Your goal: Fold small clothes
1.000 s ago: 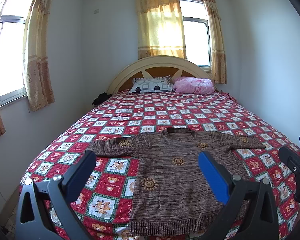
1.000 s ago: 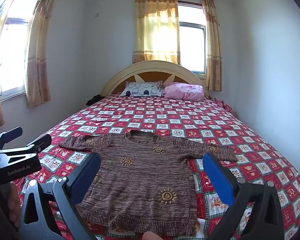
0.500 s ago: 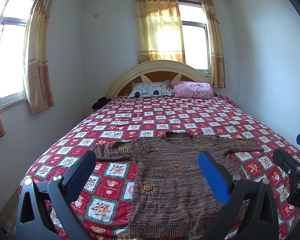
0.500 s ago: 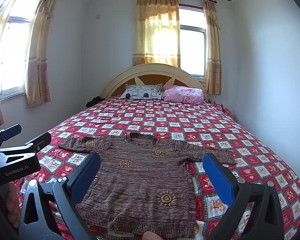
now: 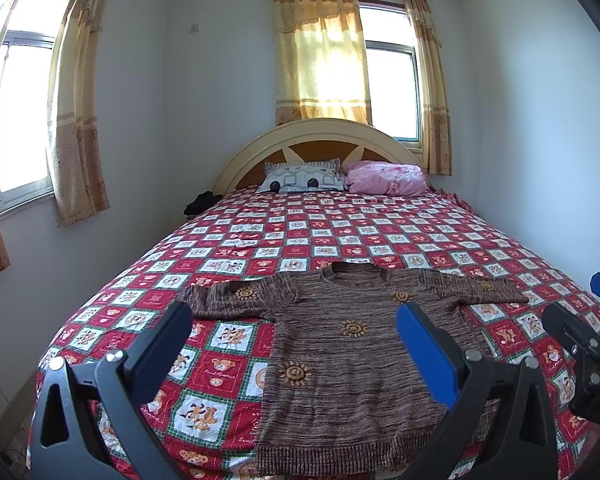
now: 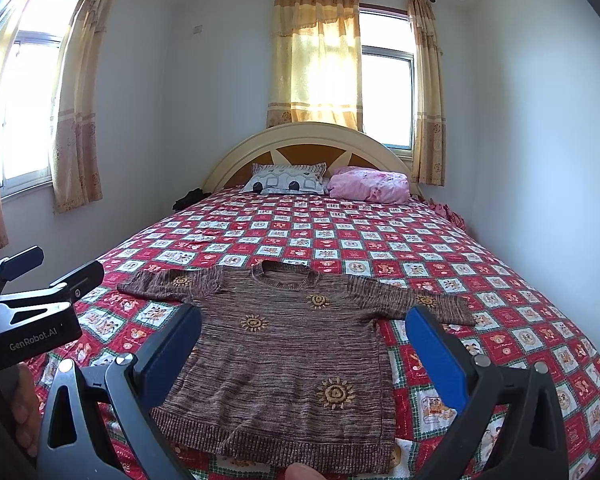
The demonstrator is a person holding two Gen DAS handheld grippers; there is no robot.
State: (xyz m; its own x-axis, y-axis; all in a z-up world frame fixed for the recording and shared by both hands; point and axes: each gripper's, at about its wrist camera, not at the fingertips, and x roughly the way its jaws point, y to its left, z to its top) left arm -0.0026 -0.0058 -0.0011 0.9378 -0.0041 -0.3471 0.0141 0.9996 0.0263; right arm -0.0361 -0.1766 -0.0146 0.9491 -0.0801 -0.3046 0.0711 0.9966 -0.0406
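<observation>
A brown knitted sweater (image 5: 352, 344) lies flat on the bed (image 5: 236, 240), collar toward twelve o'clock, hem nearest, sleeves out at nine and three. The left gripper (image 5: 292, 344) and right gripper (image 6: 304, 344) hover above the hem end, jaws spread wide, holding nothing. Each is probably nearer its own side's sleeve.

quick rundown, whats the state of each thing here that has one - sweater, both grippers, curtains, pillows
brown sweater: unfolded, spread flat on the bed, sleeves out to both sides
left gripper: open, holding nothing, above the bed
right gripper: open, holding nothing, above the sweater
middle curtain: drawn across part of the window
patterned pillow: lying against the headboard
pink pillow: lying beside it, crumpled
</observation>
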